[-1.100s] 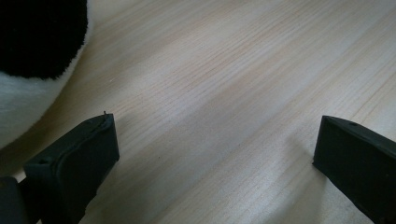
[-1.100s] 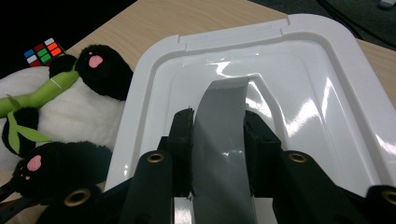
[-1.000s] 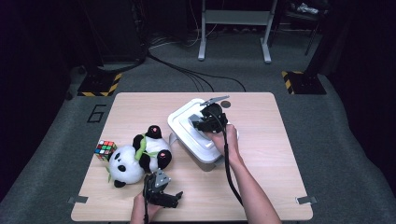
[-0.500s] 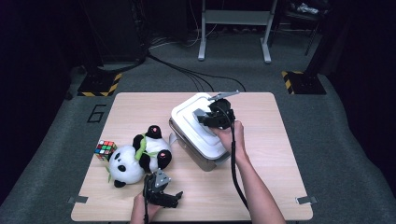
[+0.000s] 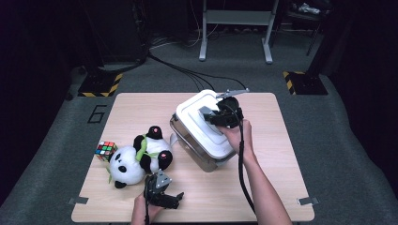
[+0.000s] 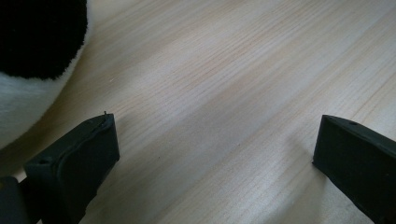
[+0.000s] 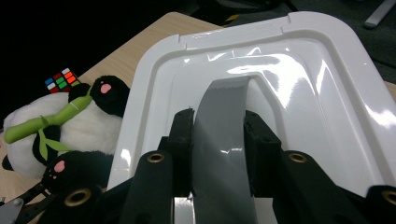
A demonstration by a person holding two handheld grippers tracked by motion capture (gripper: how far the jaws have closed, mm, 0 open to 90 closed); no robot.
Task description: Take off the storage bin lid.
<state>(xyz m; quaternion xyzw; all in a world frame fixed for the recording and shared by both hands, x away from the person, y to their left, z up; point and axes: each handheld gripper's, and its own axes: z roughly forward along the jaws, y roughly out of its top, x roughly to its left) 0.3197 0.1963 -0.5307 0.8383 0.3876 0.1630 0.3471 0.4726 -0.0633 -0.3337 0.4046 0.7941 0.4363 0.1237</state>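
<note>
Right gripper (image 5: pixel 213 114) pinches the grey tape handle (image 7: pixel 223 140) on the white lid (image 5: pixel 206 123) of the clear box (image 5: pixel 190 145); left gripper (image 5: pixel 162 194) rests wide apart on the table (image 5: pixel 263 187).

In the right gripper view both black jaws press on the arched strip of tape from either side. From the high view, the right forearm reaches up from the bottom edge, hand wrapped round the gripper body over the lid; the lid looks tilted on the box near the table's middle, though how far it has parted is hard to judge. The left hand sits at the near edge, jaws spread over bare wood just beside the plush panda (image 5: pixel 136 159), which lies next to a puzzle cube (image 5: pixel 105 151).
</note>
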